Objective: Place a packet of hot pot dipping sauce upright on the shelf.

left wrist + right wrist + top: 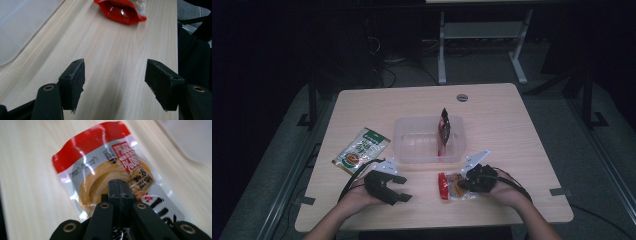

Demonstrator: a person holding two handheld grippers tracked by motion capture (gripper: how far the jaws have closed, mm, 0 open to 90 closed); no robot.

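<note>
**Right jaws closed on packet; left jaws wide apart, empty**

Item: red-and-clear snack packet point(110, 170), just in front of the clear tub point(412, 150). Your right gripper point(468, 183) pinches it; left gripper point(401, 189) idles. Step: grasp. Next, likely: lift it over the tub's near wall.

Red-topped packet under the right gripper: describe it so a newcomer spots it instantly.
On the wooden table, find the clear bin at the middle. Just in front of its right corner lies the packet, pinched by the right gripper. Unlike the green packet left of the bin, it has a red end and clear window.
</note>
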